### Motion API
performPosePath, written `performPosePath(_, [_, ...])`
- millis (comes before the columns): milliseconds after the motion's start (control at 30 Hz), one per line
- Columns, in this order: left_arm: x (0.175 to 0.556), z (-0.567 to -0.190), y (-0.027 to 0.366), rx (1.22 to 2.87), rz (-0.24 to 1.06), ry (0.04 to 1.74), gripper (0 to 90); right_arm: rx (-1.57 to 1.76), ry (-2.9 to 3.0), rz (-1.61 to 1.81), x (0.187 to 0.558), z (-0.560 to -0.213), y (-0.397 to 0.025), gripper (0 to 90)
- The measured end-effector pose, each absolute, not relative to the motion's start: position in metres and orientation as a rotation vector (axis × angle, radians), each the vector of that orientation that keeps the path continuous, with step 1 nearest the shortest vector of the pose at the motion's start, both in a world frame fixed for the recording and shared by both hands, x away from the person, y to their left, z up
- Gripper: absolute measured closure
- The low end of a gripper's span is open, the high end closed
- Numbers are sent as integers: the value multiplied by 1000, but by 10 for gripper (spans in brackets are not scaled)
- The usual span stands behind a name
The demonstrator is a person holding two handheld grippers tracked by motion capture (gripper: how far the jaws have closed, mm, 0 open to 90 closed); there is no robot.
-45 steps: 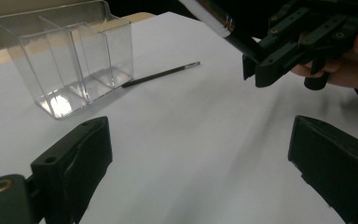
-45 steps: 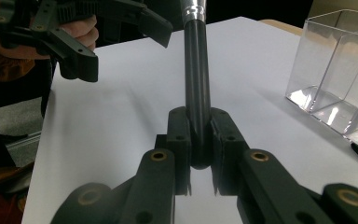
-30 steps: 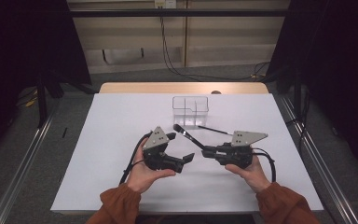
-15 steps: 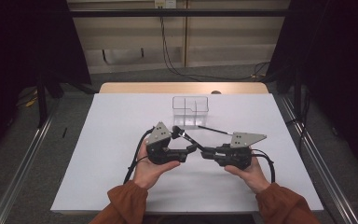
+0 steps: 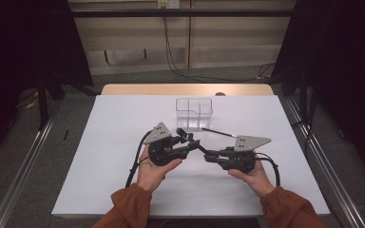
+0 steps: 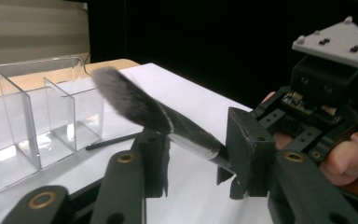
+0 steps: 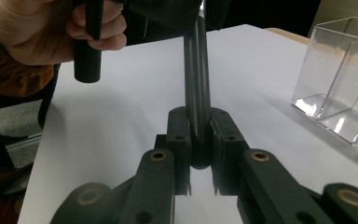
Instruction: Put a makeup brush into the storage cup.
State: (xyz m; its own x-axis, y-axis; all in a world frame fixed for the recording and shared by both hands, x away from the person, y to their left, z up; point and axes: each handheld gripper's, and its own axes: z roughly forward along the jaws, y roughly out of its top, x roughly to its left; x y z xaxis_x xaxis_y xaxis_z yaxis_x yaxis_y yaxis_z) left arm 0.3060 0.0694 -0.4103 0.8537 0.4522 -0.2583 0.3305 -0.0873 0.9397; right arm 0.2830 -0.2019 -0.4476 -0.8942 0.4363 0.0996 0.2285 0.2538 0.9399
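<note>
While no label or writing can be read on anything, the count is plain: one makeup brush (image 6: pixel 168 123), one thin black pencil-like stick (image 5: pixel 217 131) on the white table (image 5: pixel 100 156), and one clear organiser (image 5: pixel 194 112) with what looks like three compartments. Two grippers meet above the table's middle — the right gripper (image 7: pixel 199 154) clamps the brush's handle end, while the left gripper (image 6: pixel 196 158) stands wide, its jaws either side of the ferrule, not touching it.
</note>
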Motion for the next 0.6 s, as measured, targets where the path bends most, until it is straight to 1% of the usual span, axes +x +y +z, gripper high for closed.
performPosePath(67, [305, -410, 70, 1684, 113, 609, 659, 625, 2348, 1703, 283, -449, -200, 805])
performPosePath(400, [300, -405, 67, 1671, 82, 587, 737, 609, 2370, 1697, 282, -451, -197, 798])
performPosePath(600, [295, -401, 65, 1678, 63, 568, 780, 621, 2373, 1686, 284, -452, -197, 776])
